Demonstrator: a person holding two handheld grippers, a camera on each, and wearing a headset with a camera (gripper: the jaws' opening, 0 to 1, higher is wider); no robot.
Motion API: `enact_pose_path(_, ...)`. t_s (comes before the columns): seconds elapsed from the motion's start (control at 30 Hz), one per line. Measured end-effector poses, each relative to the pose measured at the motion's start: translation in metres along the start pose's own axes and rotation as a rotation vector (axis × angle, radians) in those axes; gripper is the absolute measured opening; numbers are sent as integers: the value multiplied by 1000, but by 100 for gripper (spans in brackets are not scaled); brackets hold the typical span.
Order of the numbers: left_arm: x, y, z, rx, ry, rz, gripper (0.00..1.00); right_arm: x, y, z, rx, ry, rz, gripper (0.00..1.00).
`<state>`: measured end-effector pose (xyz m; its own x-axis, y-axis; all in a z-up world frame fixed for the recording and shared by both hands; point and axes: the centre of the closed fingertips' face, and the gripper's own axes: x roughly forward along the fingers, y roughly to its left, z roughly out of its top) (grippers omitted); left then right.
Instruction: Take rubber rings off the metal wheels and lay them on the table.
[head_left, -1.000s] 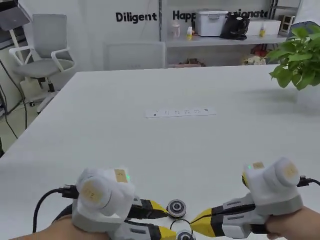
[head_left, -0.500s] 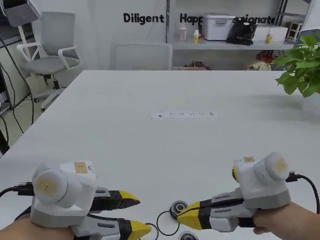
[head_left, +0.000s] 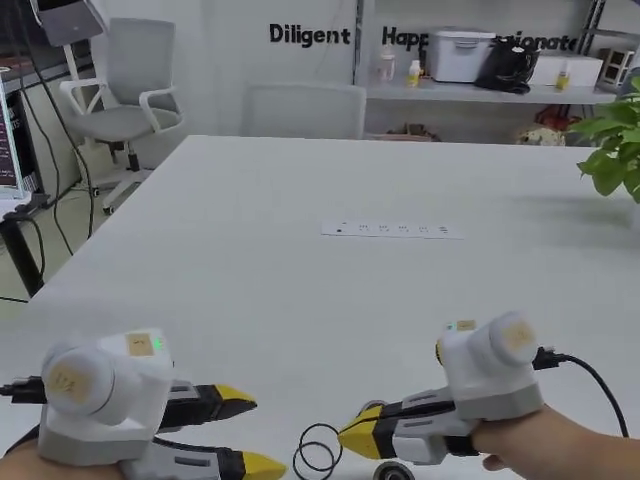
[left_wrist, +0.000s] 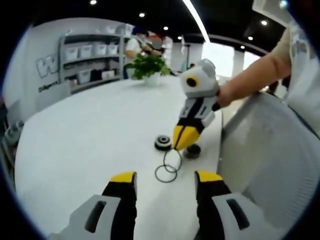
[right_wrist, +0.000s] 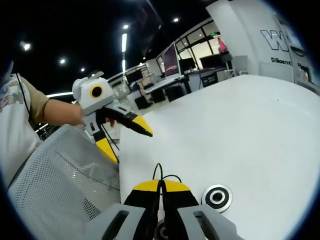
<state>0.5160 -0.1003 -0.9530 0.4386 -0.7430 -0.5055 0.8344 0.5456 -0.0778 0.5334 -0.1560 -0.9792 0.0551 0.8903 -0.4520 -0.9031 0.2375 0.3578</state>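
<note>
Two thin black rubber rings (head_left: 318, 451) overlap on the white table (head_left: 330, 290) near its front edge. My right gripper (head_left: 345, 433) is shut, its yellow tips pinching one rubber ring (right_wrist: 165, 176) at its edge. A metal wheel (head_left: 392, 470) lies just under that gripper. In the left gripper view the rings (left_wrist: 167, 168) lie ahead of my open left gripper (left_wrist: 166, 177), with the right gripper (left_wrist: 180, 146) and two wheels (left_wrist: 162, 142) (left_wrist: 191, 150) beyond. One wheel (right_wrist: 217, 196) sits right of the shut jaws. My left gripper (head_left: 255, 434) holds nothing.
A white power strip (head_left: 392, 230) lies at mid table. A potted plant (head_left: 615, 150) stands at the far right edge. Grey chairs (head_left: 135, 90) and shelves (head_left: 470, 85) are behind the table. A mesh chair back (right_wrist: 60, 175) is close to the front edge.
The left gripper has drawn back to the left, away from the wheels, and stands open. The black rings now lie loose by the right gripper's tips. The head camera has turned left.
</note>
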Motion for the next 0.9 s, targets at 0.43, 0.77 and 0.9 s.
enact_pose_path(0.43, -6, 5, -9, -28, 7, 24, 47, 18, -6, -18, 20, 69, -36, 0)
enact_pose_path(0.77, -4, 5, -13, -41, 14, 26, 48, 18, -14, -21, 23, 78, -92, 9)
enact_pose_path(0.9, -3, 6, -11, -38, 15, 25, 48, 13, -13, -20, 23, 65, -92, 12)
